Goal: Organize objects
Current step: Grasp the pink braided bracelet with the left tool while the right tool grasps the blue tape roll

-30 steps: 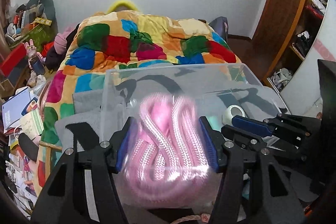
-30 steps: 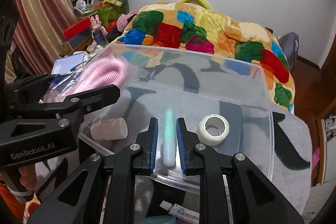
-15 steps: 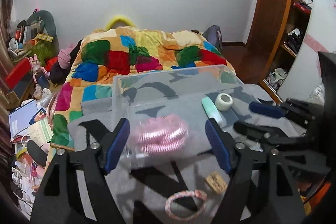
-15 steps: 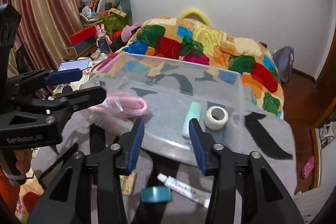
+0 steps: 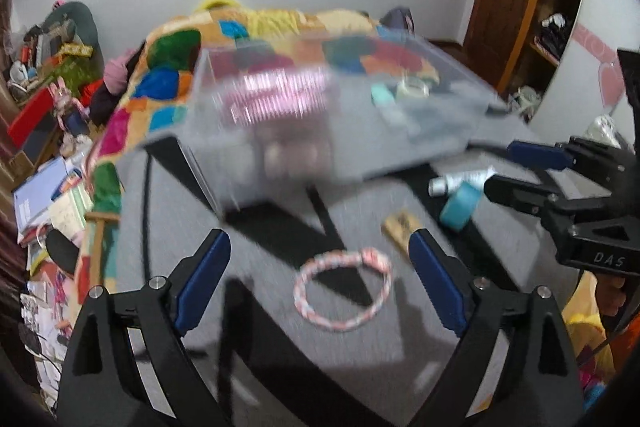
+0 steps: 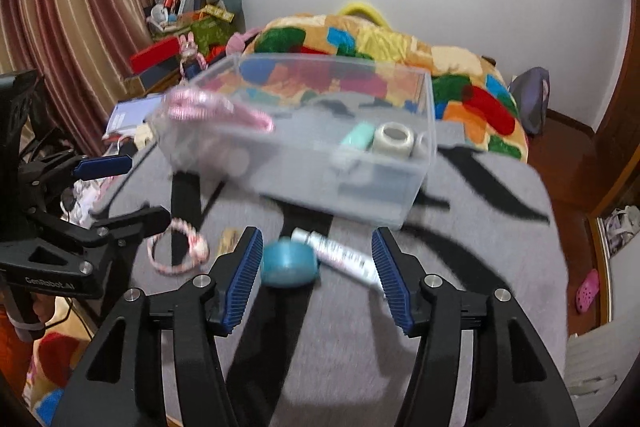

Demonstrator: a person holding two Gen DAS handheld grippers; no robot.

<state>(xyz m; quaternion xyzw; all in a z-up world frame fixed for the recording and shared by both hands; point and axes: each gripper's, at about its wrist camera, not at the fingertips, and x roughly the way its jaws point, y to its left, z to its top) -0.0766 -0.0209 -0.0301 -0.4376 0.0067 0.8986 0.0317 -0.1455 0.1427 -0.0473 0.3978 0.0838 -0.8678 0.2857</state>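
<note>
My left hand-held gripper [image 5: 316, 271] hangs with its jaws wide apart and nothing in them, low over the grey worktop [image 5: 360, 347]. The braided ring [image 5: 342, 293] lies flat on the cloth right between the blue pads, just ahead of them. My right hand-held gripper [image 6: 318, 273] is just as wide and empty, and the teal tape roll [image 6: 290, 263] sits between its pads, close to the left one, with the white tube [image 6: 340, 259] lying slanted just beside it, possibly touching; blur keeps me from telling. A small tan tag [image 5: 400, 227] rests between ring and roll.

Beyond them stands the clear bin [image 6: 424, 155]. Inside I make out the pink rope bundle [image 6: 216, 109] at its left end, and a mint stick [image 6: 358, 135] beside a white tape roll [image 6: 394, 139] toward the right.

I judge we are midway: some items are binned, four are left on the cloth, and each hand is lined up for a pick. Next I would drop the left one onto the ring and pinch across its thin cord, and close the right one on the roll alone, keeping the tube out of the bite.
</note>
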